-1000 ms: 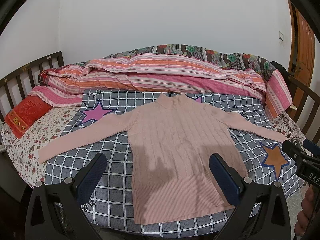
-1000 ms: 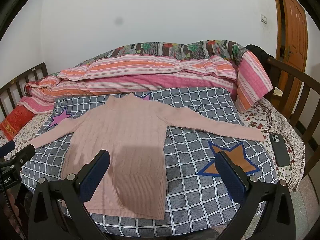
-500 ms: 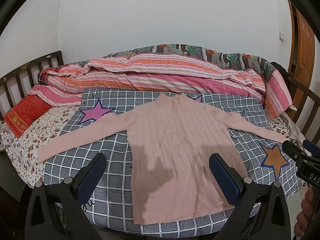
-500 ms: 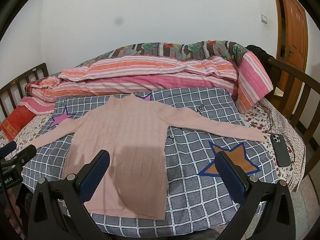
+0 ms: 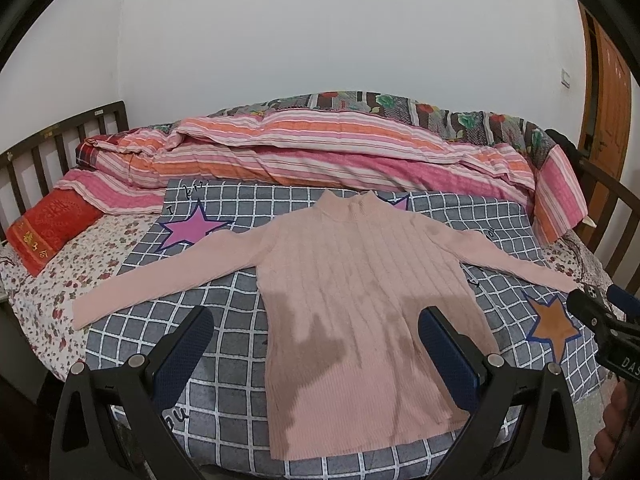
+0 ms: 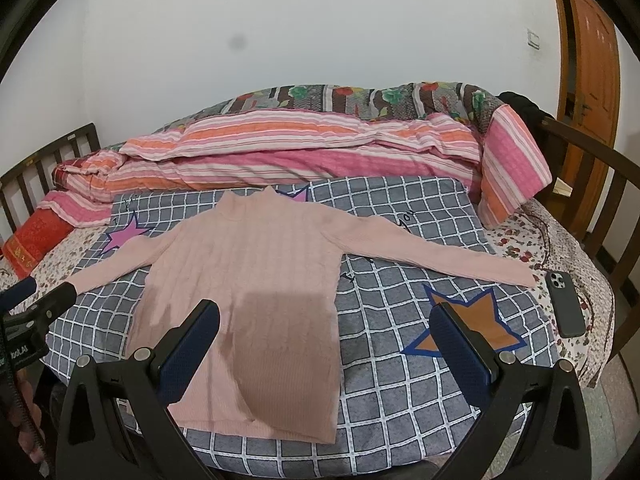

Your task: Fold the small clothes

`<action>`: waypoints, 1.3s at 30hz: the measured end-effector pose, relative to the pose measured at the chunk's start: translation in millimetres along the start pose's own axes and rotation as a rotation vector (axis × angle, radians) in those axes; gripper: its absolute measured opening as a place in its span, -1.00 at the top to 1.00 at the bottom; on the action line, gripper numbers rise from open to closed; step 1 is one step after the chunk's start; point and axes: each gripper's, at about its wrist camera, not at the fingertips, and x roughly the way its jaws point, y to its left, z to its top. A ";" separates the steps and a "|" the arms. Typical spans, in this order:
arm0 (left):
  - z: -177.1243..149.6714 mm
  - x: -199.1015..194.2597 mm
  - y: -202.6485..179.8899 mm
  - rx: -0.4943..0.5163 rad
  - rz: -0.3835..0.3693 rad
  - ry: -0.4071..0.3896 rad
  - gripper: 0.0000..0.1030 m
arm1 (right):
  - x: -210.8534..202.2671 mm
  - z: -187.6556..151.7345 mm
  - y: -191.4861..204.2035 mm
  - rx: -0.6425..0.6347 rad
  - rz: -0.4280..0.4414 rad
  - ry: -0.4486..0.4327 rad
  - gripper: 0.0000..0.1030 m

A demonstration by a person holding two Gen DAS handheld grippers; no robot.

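A pink ribbed sweater (image 5: 360, 292) lies flat and face up on the grey checked blanket, both sleeves spread out to the sides, collar towards the wall. It also shows in the right wrist view (image 6: 256, 288). My left gripper (image 5: 314, 344) is open and empty, held above the sweater's lower half near the hem. My right gripper (image 6: 326, 336) is open and empty, above the sweater's lower right edge and the blanket beside it.
A striped pink and orange quilt (image 5: 340, 152) is bunched along the wall. A red pillow (image 5: 52, 224) lies at the left. A dark phone (image 6: 564, 308) lies on the bed's right edge. Wooden bed rails (image 6: 592, 184) stand at both ends. A door (image 6: 588, 80) is at the right.
Both views have shifted very slightly; the sweater lies as before and both grippers stay open.
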 end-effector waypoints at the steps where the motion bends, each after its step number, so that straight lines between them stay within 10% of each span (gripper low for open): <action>1: 0.0 3.7 2.4 -0.004 0.000 0.000 -1.00 | 1.5 -0.3 0.7 -0.002 0.000 0.001 -0.99; 20: -52.8 140.0 186.3 -0.329 0.106 0.095 -0.95 | 116.2 -34.9 0.8 0.006 0.069 0.117 -0.99; 27: -83.4 157.4 292.8 -0.614 0.162 0.074 -0.86 | 165.9 -39.3 14.2 0.021 0.087 0.164 -0.94; 35: -104.7 165.6 361.3 -0.778 0.240 0.010 -0.34 | 205.3 -23.5 55.0 -0.038 0.128 0.174 -0.94; 39: -99.5 175.3 382.3 -0.804 0.305 0.013 0.34 | 219.6 -12.9 73.0 -0.078 0.137 0.158 -0.93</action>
